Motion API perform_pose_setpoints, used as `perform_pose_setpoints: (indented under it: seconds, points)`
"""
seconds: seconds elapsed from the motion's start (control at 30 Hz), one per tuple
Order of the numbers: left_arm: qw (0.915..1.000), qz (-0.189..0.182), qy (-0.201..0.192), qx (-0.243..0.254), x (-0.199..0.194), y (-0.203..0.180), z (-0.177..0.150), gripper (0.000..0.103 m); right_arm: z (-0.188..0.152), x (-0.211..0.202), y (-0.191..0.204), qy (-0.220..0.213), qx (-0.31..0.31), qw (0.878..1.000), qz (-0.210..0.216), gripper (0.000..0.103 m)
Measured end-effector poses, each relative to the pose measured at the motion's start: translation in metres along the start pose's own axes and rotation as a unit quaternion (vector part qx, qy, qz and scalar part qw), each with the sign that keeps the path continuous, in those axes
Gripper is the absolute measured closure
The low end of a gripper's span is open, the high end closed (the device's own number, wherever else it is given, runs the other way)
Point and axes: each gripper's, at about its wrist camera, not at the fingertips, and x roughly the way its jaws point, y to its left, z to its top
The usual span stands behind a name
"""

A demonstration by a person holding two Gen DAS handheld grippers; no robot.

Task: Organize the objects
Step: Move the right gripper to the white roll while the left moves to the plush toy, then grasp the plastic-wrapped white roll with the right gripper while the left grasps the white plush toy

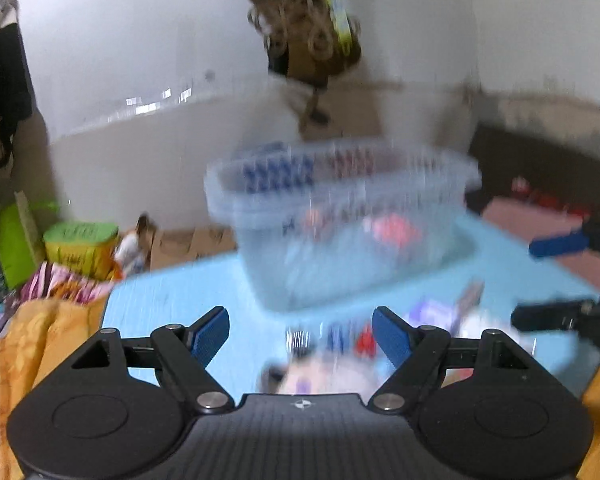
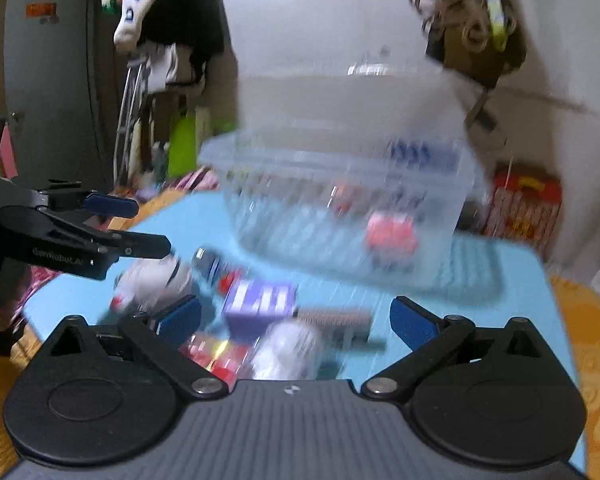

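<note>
Right gripper (image 2: 296, 320), jaws wide and empty, hangs over the small clutter (image 2: 260, 320) on the blue mat (image 2: 480, 312), left gripper (image 1: 300, 334) likewise released; approach step, next pick one item for the clear tub (image 2: 340, 208) beyond.

Right gripper (image 2: 296, 320): jaws wide, empty.
Near: purple box (image 2: 260, 300), blurred.
Far: clear tub (image 2: 340, 208) on blue mat (image 2: 188, 220).

The container (image 1: 340, 216) is clear, glossy plastic with ribbed walls. Below it, the surface (image 1: 188, 292) has a matt, smooth light-blue covering. Beside the surface, the bedding (image 1: 40, 320) is orange patterned cloth. The left tongs (image 1: 300, 336) and right tongs (image 2: 296, 320) are matt black plastic with textured blue pads and shiny metal pivot pins.
</note>
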Motion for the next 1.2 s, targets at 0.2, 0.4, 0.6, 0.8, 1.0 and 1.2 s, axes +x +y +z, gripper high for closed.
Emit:
perform_pose_setpoints:
  seconds: [0.2, 0.4, 0.6, 0.8, 1.0, 1.2]
  points:
    - [0.9998, -0.003, 0.022, 0.001, 0.001, 0.001, -0.009, 0.021, -0.005, 0.006, -0.013, 0.056, 0.054, 0.997, 0.027, 0.007]
    - [0.9990, -0.023, 0.037, -0.003, 0.001, 0.000, -0.021, 0.021, -0.019, 0.006, -0.014, 0.076, 0.078, 0.993, 0.039, 0.016]
    - [0.9982, -0.038, 0.046, -0.010, 0.004, -0.004, -0.024, 0.021, -0.023, 0.009, -0.017, 0.090, 0.098, 0.989, 0.060, 0.022]
    - [0.9973, -0.041, 0.061, -0.005, 0.011, -0.011, -0.028, 0.021, -0.023, 0.006, -0.023, 0.096, 0.118, 0.986, 0.070, 0.038]
    - [0.9970, -0.044, 0.063, -0.010, 0.016, -0.014, -0.028, 0.021, -0.027, 0.012, -0.023, 0.111, 0.118, 0.984, 0.071, 0.040]
    - [0.9971, -0.044, 0.061, -0.009, 0.023, -0.014, -0.026, 0.021, -0.028, 0.014, -0.023, 0.113, 0.119, 0.984, 0.076, 0.044]
